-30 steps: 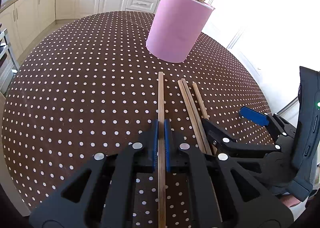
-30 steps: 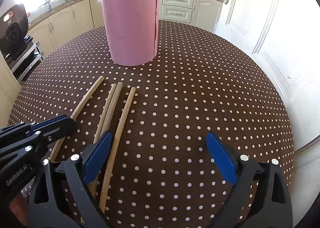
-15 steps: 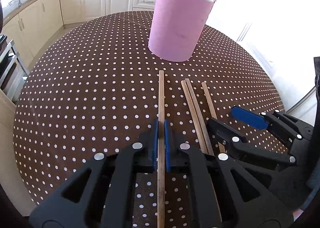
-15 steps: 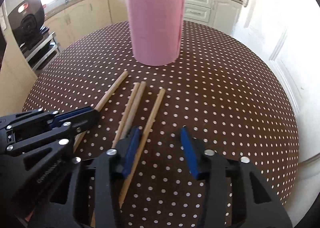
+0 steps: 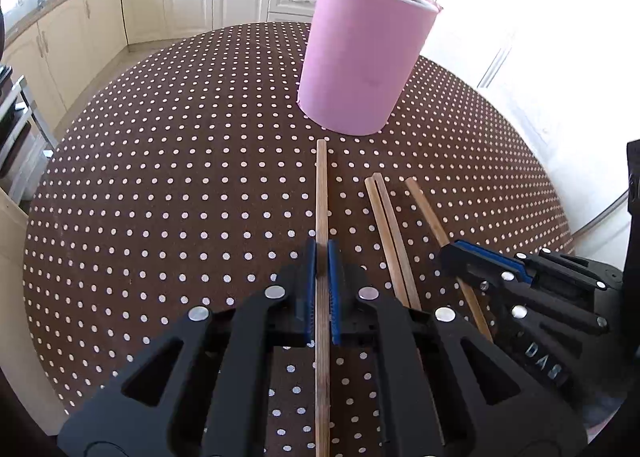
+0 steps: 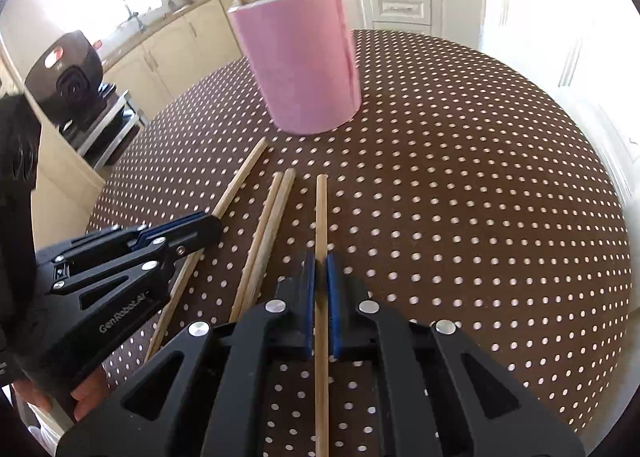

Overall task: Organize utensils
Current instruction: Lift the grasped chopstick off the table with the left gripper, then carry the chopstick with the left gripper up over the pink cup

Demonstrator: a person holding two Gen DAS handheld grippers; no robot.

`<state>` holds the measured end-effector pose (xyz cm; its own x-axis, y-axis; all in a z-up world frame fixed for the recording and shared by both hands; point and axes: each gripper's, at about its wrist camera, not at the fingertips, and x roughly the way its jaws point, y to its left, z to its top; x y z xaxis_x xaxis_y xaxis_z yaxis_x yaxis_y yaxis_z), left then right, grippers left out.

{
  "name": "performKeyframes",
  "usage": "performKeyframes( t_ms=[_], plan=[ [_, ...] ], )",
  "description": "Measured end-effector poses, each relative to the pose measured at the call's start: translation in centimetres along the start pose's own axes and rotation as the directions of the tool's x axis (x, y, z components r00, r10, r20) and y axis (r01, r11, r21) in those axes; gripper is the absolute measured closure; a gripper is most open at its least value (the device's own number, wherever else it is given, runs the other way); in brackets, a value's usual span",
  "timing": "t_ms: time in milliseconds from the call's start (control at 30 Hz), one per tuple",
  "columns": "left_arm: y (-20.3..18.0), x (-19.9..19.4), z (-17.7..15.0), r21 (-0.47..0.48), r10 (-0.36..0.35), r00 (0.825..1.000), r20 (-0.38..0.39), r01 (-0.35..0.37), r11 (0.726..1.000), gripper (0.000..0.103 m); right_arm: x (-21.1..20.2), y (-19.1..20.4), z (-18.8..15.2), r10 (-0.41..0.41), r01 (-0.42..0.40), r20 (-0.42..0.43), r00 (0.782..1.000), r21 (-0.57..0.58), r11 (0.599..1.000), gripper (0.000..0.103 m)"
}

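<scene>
Chopsticks are the task's things here: four lie on the dotted tabletop (image 5: 160,177), and more stand in the pink holder (image 5: 360,69) straight ahead of both tools. The left tool (image 5: 322,257) is clenched on the leftmost chopstick (image 5: 321,193), its blue pads pressed to either side of the shaft, with the stick running forward from between them toward the holder's base. The right tool (image 6: 321,261) is clenched likewise on the rightmost chopstick (image 6: 321,213), which points forward from its pads. Between the two tools lies the touching pair (image 5: 386,217), gripped by neither.

Both sticks appear to be held well back from their forward tips, so a long free end sticks out ahead of each tool. My judgement of the risks:

- A thin round shaft between flat pads may pivot or slide once lifted, leaving it drooping and hard to aim at the holder's mouth.
- The holder is already crowded; a tip striking the standing sticks or the rim could tip or shove it.
- The tools sit close together, so lifting both at once could knock one against the other or scatter the loose pair.
</scene>
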<state>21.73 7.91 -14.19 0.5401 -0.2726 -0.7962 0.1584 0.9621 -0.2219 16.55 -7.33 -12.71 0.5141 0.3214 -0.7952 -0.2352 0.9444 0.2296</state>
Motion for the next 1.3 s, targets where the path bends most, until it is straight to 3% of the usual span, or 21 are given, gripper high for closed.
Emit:
performKeyframes(
  t_ms=[667, 1000, 1300],
  plan=[
    [0.0, -4.1, 0.7, 0.002, -0.002, 0.992, 0.13, 0.001, 1.0, 0.097, -4.8, -1.0, 1.2, 0.02, -0.03, 0.165, 0.986, 0.057, 0.998, 0.098],
    [-1.0, -7.6, 1.8, 0.002, -0.015, 0.972, 0.234, 0.015, 1.0, 0.097, -7.9, -1.2, 2.2, 0.049, -0.072, 0.3, 0.953, 0.065, 0.995, 0.098],
    [-2.7, -10.9, 3.0, 0.032, -0.035, 0.937, 0.348, 0.025, 0.999, 0.097, -10.2, -1.9, 3.0, 0.08, -0.112, 0.41, 0.909, 0.054, 0.992, 0.098]
  ],
)
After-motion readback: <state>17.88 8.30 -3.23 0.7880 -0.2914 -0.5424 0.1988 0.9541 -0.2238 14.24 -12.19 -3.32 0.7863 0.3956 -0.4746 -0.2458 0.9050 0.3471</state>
